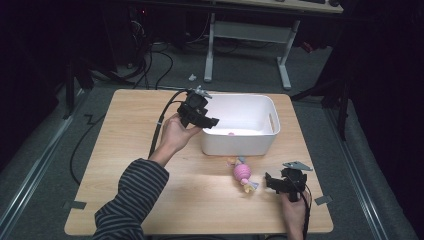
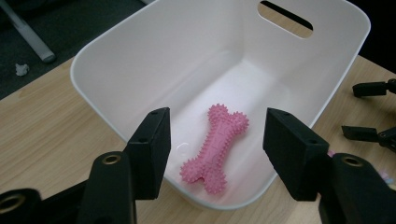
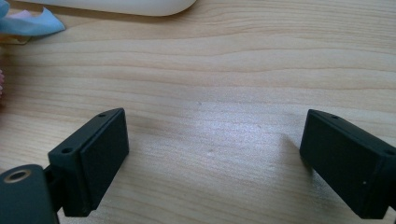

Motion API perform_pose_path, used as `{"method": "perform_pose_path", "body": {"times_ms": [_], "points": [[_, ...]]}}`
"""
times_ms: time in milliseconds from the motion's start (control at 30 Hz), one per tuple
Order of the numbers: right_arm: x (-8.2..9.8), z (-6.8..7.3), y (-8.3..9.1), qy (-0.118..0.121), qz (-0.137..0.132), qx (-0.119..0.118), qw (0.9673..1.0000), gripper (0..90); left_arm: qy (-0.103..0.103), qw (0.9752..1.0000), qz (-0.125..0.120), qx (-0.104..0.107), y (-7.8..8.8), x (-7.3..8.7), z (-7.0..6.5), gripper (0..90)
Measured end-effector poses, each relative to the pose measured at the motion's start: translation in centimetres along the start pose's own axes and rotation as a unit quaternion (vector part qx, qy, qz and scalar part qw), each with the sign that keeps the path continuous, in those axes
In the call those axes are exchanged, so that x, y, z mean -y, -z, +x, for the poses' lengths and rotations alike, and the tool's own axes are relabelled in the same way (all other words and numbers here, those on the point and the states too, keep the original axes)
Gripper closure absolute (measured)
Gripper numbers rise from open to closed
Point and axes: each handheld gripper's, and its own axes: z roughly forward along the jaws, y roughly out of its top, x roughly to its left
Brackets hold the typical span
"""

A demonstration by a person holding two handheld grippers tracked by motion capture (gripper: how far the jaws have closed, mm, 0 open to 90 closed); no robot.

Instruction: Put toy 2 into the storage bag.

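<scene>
While the high view looks down on the wooden table [image 1: 150, 150], the left gripper [image 1: 207, 121] sits over the left rim of the white bin [image 1: 260, 140], held by the person's left hand [image 1: 176, 132] with a striped sleeve [image 1: 131, 197] behind it. A small pink spot on the bin floor is the pink bone toy [image 1: 231, 133]. In front of the bin, on the bare wood, lies a second toy [image 1: 243, 173], pink-bodied with pale yellow and blue bits, just clear of the bin wall. The right gripper [image 1: 268, 181] rests low at the table's near right, pointing toward that second toy but not touching it; the right hand [image 1: 294, 210] holds it from below.

Left gripper view: the left gripper [image 2: 215, 154] hangs above the bin's near rim, jaws apart, nothing between the pads. The spiky pink bone toy [image 2: 217, 147] lies flat on the floor of the white bin [image 2: 140, 56], well below the jaws, untouched. Bin handle slot visible on the far wall. The right gripper's [image 2: 373, 109] black jaw tips show at the right edge.

Right gripper view: the right gripper [image 3: 212, 158] has its jaws spread wide over bare table [image 3: 210, 93], holding nothing. The bin's lower edge [image 3: 140, 5] runs along the top; a blue scrap of the second toy [image 3: 28, 23] sits top left, away from the pads.
</scene>
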Motion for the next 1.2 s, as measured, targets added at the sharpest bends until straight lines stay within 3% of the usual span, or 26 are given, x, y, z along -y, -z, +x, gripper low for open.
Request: {"method": "perform_pose_path", "body": {"times_ms": [133,500,867,1200], "points": [[0.0,0.0,0.0,0.001,0.000,0.000,1.0000,7.9,0.014,0.9999,-0.005,0.000,1.1,0.8,0.7,42.3],[0.0,0.0,0.0,0.001,0.000,0.000,1.0000,7.9,0.025,0.9994,-0.015,-0.016,3.6,3.4,1.4,41.7],[0.0,0.0,0.0,0.001,-0.001,0.000,1.0000,7.9,0.038,0.9990,-0.013,-0.018,4.5,5.8,2.1,41.1],[0.0,0.0,0.0,0.000,-0.001,0.000,1.0000,8.0,0.046,0.9983,-0.024,-0.026,5.2,7.6,2.0,40.4]]}}
